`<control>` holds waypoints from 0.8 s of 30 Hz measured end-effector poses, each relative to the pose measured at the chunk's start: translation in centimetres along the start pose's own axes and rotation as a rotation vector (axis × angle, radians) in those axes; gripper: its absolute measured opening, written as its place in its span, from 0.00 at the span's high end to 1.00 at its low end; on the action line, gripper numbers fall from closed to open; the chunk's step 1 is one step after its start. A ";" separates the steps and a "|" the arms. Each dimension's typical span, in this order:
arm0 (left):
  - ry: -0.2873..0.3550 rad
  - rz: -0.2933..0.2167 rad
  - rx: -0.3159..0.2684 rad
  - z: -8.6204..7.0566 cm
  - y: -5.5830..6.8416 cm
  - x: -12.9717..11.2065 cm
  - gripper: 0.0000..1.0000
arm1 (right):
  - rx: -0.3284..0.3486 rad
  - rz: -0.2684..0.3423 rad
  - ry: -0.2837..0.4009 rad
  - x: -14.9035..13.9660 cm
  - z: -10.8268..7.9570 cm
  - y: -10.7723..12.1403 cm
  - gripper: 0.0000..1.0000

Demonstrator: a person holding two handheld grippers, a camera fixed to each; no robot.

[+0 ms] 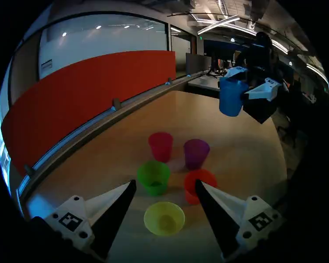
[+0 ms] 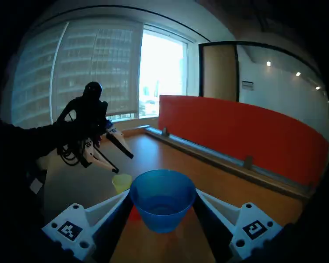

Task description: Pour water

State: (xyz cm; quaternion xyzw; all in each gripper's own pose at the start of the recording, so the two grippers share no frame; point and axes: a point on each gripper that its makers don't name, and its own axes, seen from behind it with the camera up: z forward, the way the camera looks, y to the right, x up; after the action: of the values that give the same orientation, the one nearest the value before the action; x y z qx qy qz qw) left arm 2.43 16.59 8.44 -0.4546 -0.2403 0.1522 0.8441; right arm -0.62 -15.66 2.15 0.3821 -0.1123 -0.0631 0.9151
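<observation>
Right gripper point(image 2: 162, 193) has its jaws clamped on the blue cup point(image 2: 162, 217), one finger on each side, and the cup is up in the air, well above the table point(image 1: 234, 144), with water sitting low in it. Left gripper point(image 1: 164, 182) has its jaws wide apart with nothing between them, hovering near the five empty cups: pink point(image 1: 160, 146), purple point(image 1: 196, 152), green point(image 1: 153, 176), orange point(image 1: 199, 184), yellow point(image 1: 164, 218). Can't tell which one's the target. My take for the pour: bring the blue rim down close over one cup before tipping, tilt slowly so the stream lands inside, and stay centred, because those cups sit close together and look light enough to get knocked over. The empty gripper could steady the target. View differences: the right gripper view is the one that lets you see the water level. The left gripper view gives the whole cup layout and how high the blue cup hangs off to the far side.
</observation>
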 end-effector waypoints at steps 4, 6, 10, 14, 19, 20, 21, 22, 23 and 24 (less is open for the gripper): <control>-0.021 -0.010 -0.004 0.6 -0.5 -0.3 0.01 | -0.005 -0.003 0.028 1.2 -0.3 0.1 0.09; -0.035 -0.015 -0.005 1.0 -0.8 -0.5 0.01 | -0.009 -0.008 0.038 1.8 -0.5 0.2 0.09; -0.070 -0.015 -0.007 1.7 -1.2 -1.0 0.01 | -0.018 -0.016 0.057 2.7 -0.9 0.5 0.09; -0.105 -0.008 -0.010 2.5 -1.3 -1.6 0.01 | -0.030 -0.019 0.077 3.5 -1.4 0.9 0.09; -0.146 -0.014 -0.018 4.0 -1.5 -2.5 0.00 | -0.036 -0.023 0.089 3.9 -1.8 1.3 0.09; -0.154 -0.016 -0.017 4.3 -1.7 -2.6 0.00 | -0.036 -0.023 0.090 3.9 -1.8 1.3 0.09; -0.158 -0.019 -0.017 4.6 -1.8 -2.7 0.00 | -0.037 -0.023 0.090 3.8 -1.9 1.4 0.09; -0.162 -0.021 -0.017 4.8 -1.9 -2.7 0.00 | -0.038 -0.023 0.090 3.8 -1.9 1.5 0.09; -0.167 -0.024 -0.017 5.1 -2.0 -2.8 0.00 | -0.040 -0.023 0.089 3.7 -1.9 1.5 0.09; -0.170 -0.026 -0.018 5.4 -2.0 -2.8 0.00 | -0.041 -0.023 0.089 3.7 -1.9 1.6 0.09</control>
State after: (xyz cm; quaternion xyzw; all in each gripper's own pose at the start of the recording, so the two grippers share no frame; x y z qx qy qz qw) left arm -2.76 17.88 11.93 -0.4444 -0.3184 0.1771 0.8184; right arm 3.46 -13.92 2.57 0.3670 -0.0659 -0.0589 0.9260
